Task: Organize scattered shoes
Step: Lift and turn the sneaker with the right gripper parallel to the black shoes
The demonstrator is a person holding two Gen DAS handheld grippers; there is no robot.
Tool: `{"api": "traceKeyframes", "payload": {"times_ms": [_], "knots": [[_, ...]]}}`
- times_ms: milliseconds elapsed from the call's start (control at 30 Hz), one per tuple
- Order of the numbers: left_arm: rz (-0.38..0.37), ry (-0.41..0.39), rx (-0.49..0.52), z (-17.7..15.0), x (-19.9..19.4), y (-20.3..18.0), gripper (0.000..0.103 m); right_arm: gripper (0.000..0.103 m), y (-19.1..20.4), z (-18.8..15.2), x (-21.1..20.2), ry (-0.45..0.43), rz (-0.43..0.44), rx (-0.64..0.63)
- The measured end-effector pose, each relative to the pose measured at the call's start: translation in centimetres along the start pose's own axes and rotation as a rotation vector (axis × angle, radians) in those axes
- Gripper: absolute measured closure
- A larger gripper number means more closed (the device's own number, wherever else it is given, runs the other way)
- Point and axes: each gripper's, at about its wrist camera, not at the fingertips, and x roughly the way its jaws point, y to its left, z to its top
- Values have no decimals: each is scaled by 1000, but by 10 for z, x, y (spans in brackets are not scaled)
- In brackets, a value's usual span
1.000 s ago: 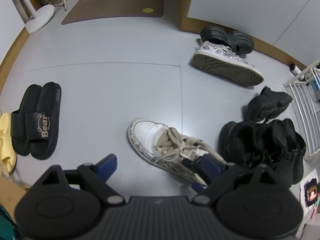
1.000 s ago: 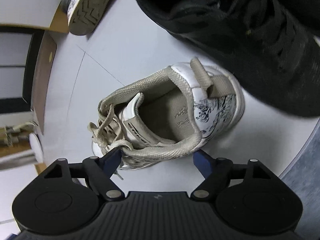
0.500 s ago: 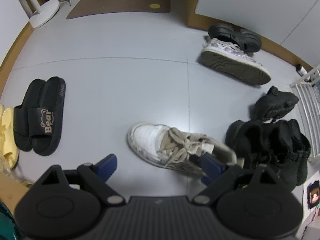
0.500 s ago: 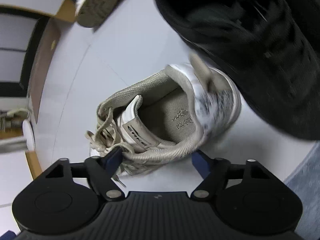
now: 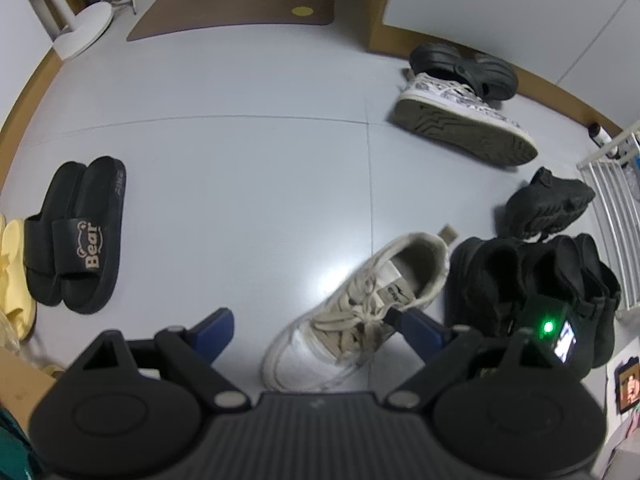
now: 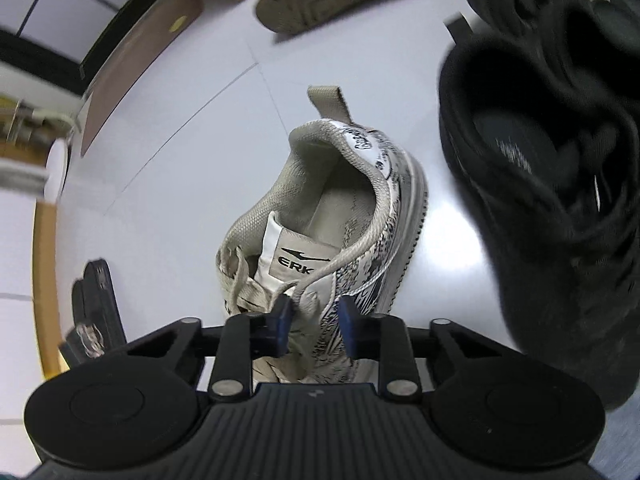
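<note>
Right gripper (image 6: pixel 312 322) jaws just closed, pinching the printed sneaker (image 6: pixel 340 216) side, seemingly lifted, left gripper (image 5: pixel 316 330) spread empty.

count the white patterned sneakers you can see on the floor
2. One white patterned sneaker is pinched at its side by the right claw, next to the black shoes. Its mate lies on its side by the far wall, against a black clog. None seem hidden.

left tool (image 5: pixel 316 330): black body, blue fingertips | right tool (image 6: pixel 313 322): same, silver screws
</note>
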Motion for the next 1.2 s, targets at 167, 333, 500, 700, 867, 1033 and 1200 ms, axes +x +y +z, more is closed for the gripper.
{"api": "traceKeyframes", "payload": {"times_ms": [167, 333, 500, 700, 867, 1033, 1200], "knots": [[8, 2, -5, -1, 1, 2, 10, 28, -1, -6, -8, -59, -11, -61], [8, -2, 2, -2, -1, 0, 10, 23, 3, -10, 4, -49, -24, -100], [7, -1, 10, 0, 0, -2, 10, 33, 0, -12, 22, -18, -55, -101], [27, 10, 13, -1, 5, -1, 10, 63, 13, -8, 19, 1, -34, -194], [37, 8, 31, -4, 4, -6, 10, 73, 12, -8, 11, 8, -35, -249], [28, 7, 52, -5, 2, -13, 10, 80, 6, -13, -1, 6, -50, -330], [20, 3, 48, -4, 0, -12, 10, 84, -1, -16, -9, 2, -55, -354]]}}
